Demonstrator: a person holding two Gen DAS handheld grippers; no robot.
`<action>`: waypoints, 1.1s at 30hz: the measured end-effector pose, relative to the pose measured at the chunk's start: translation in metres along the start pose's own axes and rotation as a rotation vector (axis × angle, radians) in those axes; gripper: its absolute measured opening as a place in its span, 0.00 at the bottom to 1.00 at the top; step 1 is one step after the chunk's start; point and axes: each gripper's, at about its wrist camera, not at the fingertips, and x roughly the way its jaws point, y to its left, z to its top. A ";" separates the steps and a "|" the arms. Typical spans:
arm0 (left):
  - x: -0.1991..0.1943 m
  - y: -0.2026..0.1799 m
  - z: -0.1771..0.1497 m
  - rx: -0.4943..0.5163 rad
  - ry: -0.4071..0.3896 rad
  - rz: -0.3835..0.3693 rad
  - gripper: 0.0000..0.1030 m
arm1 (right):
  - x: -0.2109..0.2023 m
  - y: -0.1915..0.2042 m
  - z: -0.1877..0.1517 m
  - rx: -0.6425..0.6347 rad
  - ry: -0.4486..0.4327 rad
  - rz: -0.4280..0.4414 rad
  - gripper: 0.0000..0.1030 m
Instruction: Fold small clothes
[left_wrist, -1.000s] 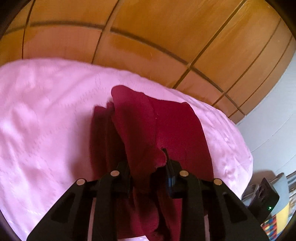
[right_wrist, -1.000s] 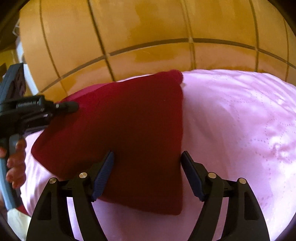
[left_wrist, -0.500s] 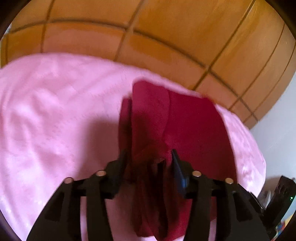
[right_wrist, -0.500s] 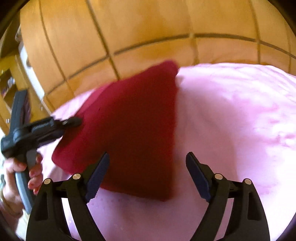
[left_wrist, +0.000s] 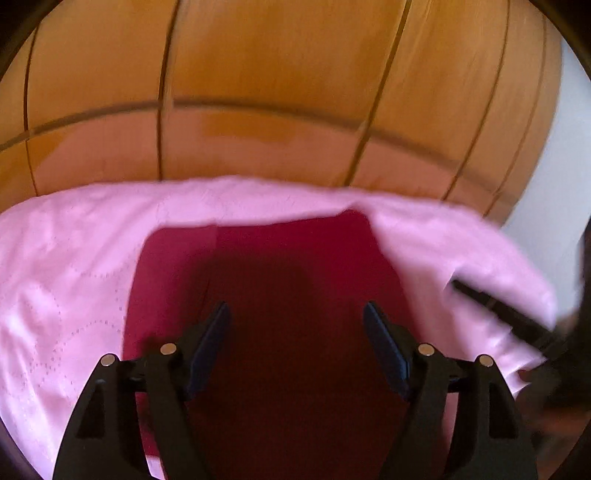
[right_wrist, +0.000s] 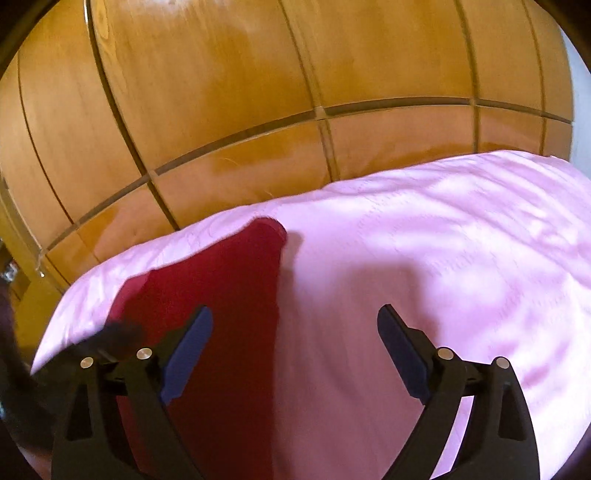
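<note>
Dark red folded cloth (left_wrist: 280, 295) lay flat, apparently in layers, on pink quilted bedspread (right_wrist: 443, 258); glossy wooden panelled wardrobe (right_wrist: 258, 92) behind. Left claw (left_wrist: 297, 325) and right claw (right_wrist: 295, 332) both spread, empty.

Garment (left_wrist: 295, 295) flat on bedspread (left_wrist: 74, 277), wardrobe (left_wrist: 277, 92) behind bed.

Red cloth (left_wrist: 295, 332) runs off the bottom edge (right tool (left_wrist: 517, 325) blurred).

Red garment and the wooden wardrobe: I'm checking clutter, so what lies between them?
Only a strip of pink bedspread lies between the red garment and the wooden wardrobe; both wrist views show it.
</note>
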 end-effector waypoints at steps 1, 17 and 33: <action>0.011 0.000 -0.005 0.007 0.019 0.003 0.73 | 0.009 0.005 0.005 -0.009 0.014 0.003 0.87; 0.023 0.001 -0.025 0.043 -0.054 -0.017 0.75 | 0.092 -0.001 -0.011 0.038 0.098 -0.078 0.92; -0.017 0.035 -0.049 0.005 -0.044 0.048 0.87 | 0.044 -0.007 -0.051 0.097 0.089 -0.023 0.96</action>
